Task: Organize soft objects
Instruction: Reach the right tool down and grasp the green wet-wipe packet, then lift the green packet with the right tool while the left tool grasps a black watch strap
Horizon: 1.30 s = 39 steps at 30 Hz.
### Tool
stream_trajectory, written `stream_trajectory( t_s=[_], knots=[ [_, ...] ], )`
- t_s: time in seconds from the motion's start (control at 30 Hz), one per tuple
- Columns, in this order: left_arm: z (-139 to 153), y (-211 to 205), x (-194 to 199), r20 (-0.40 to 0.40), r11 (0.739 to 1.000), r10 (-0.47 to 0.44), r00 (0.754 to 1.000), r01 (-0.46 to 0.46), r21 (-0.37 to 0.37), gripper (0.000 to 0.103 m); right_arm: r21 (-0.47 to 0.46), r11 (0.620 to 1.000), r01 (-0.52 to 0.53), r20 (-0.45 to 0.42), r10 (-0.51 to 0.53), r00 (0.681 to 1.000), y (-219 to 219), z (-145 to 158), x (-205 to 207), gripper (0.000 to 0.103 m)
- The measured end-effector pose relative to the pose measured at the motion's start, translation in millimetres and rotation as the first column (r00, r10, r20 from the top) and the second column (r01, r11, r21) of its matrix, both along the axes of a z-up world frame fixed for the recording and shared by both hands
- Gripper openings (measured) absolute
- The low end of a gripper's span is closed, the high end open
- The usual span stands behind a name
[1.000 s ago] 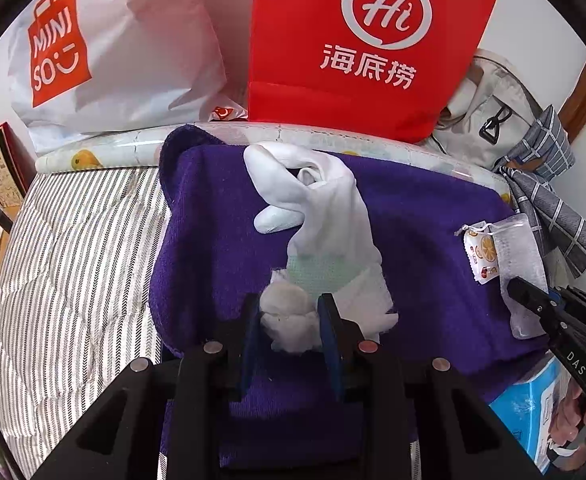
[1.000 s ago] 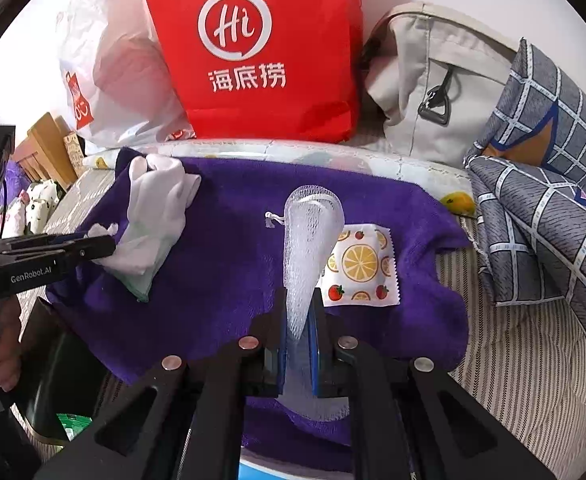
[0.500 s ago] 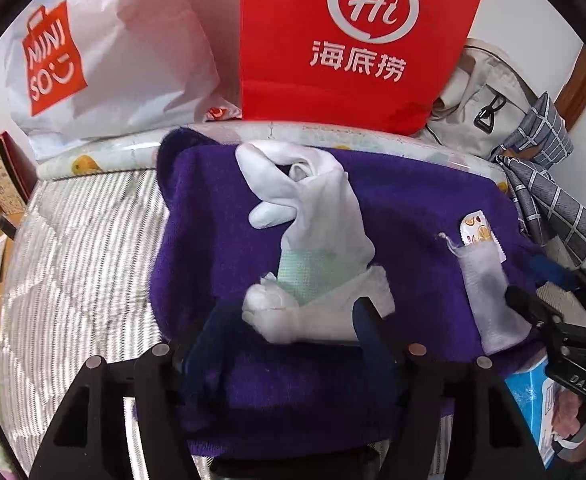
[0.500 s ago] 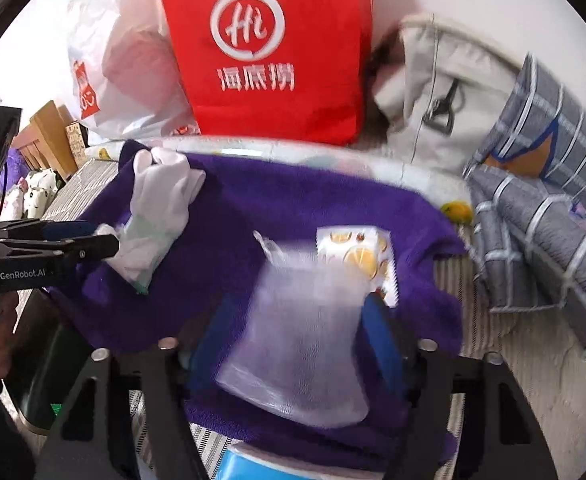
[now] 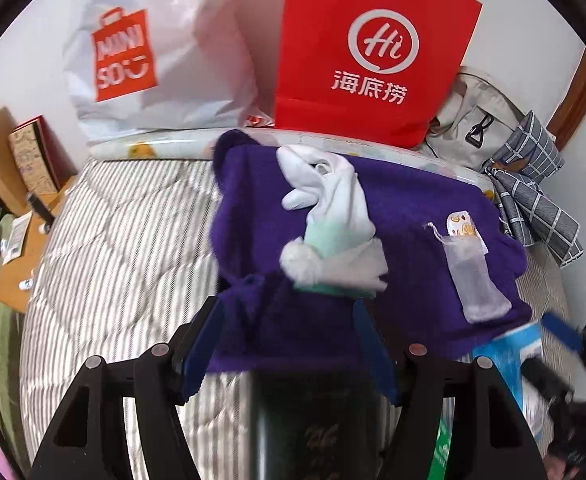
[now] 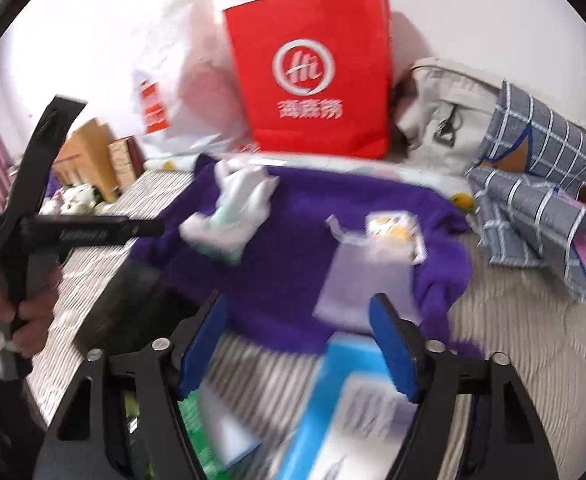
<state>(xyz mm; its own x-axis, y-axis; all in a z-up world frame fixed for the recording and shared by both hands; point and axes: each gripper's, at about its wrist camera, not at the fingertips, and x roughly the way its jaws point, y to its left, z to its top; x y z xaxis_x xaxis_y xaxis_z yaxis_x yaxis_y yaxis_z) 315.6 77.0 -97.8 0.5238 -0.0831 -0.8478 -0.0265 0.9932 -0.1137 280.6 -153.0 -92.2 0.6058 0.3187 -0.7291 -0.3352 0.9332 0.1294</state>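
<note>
Both grippers have let go and drawn back since a second ago, when the left one pinched the white pom-pom and the right one clamped the mesh pouch. Left gripper [image 5: 289, 344] now stands with its blue pads apart and nothing between them, above the near edge of the purple towel [image 5: 413, 208]. Right gripper [image 6: 299, 344] is also unclamped, its jaws closing slightly with nothing in them, over the towel's front hem and a blurred blue-and-white box [image 6: 345, 400] just below. Beyond the left gripper lies the white plush toy [image 5: 333, 216], stretched along the towel with its pom-pom [image 5: 301, 260] nearest the camera. To its right, well apart, the translucent mesh pouch [image 5: 473, 272] lies flat on the same towel, overlapping the lower edge of a fruit-printed sachet [image 5: 461, 226]. The towel is spread on a striped quilt [image 5: 125, 240]. Behind stand a red paper bag [image 5: 373, 52] and a white plastic shopping bag [image 5: 157, 60], with a grey backpack [image 5: 477, 120] and checked cloth [image 5: 533, 192] at right. In the right wrist view a hand [image 6: 17, 312] grips the left tool's handle.
</note>
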Motion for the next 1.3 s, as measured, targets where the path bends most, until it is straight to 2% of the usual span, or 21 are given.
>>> stream_trajectory(
  t_s=[0.03, 0.07, 0.27, 0.4, 0.5, 0.77, 0.87, 0.9, 0.93, 1.0, 1.3],
  knots=[
    [2, 3, -7, 0.003, 1.000, 0.008, 1.000, -0.008, 0.006, 0.065, 0.011, 1.000, -0.018, -0.020, 0.018, 1.000, 3, -2, -7, 0.053],
    [3, 6, -12, 0.005, 1.000, 0.013, 1.000, -0.014, 0.008, 0.065, 0.021, 0.999, -0.036, -0.038, 0.037, 0.999, 7, -4, -15, 0.052],
    [10, 22, -41, 0.024, 0.999, 0.045, 0.999, -0.045, -0.012, 0.065, -0.011, 0.994, -0.106, -0.059, 0.105, 0.993, 27, -15, -57, 0.053],
    [10, 34, -59, 0.029, 0.998, 0.061, 0.998, -0.061, -0.030, 0.065, -0.054, 0.989, -0.138, -0.074, 0.134, 0.988, 42, -24, -75, 0.058],
    [6, 42, -70, 0.029, 0.997, 0.068, 0.997, -0.067, -0.037, 0.065, -0.127, 0.982, -0.142, -0.081, 0.132, 0.988, 54, -33, -81, 0.058],
    [-4, 58, -86, 0.017, 0.994, 0.095, 0.995, -0.094, -0.057, 0.065, -0.216, 0.962, -0.167, -0.111, 0.146, 0.983, 74, -52, -82, 0.058],
    [-7, 63, -92, 0.014, 0.993, 0.105, 0.994, -0.104, -0.057, 0.065, -0.265, 0.948, -0.177, -0.113, 0.151, 0.982, 81, -62, -81, 0.051],
    [-7, 65, -93, 0.012, 0.992, 0.109, 0.994, -0.108, -0.059, 0.065, -0.289, 0.941, -0.174, -0.098, 0.152, 0.984, 82, -63, -82, 0.043],
    [-8, 67, -94, 0.011, 0.992, 0.112, 0.994, -0.111, -0.061, 0.065, -0.294, 0.939, -0.180, -0.095, 0.159, 0.983, 83, -63, -82, 0.041],
    [-7, 68, -97, 0.010, 0.991, 0.117, 0.993, -0.116, -0.061, 0.065, -0.267, 0.945, -0.191, -0.092, 0.172, 0.981, 81, -58, -83, 0.035],
    [-3, 61, -114, 0.010, 0.993, 0.111, 0.994, -0.110, -0.039, 0.065, -0.142, 0.978, -0.155, -0.055, 0.148, 0.987, 65, -31, -95, 0.035]
  ],
)
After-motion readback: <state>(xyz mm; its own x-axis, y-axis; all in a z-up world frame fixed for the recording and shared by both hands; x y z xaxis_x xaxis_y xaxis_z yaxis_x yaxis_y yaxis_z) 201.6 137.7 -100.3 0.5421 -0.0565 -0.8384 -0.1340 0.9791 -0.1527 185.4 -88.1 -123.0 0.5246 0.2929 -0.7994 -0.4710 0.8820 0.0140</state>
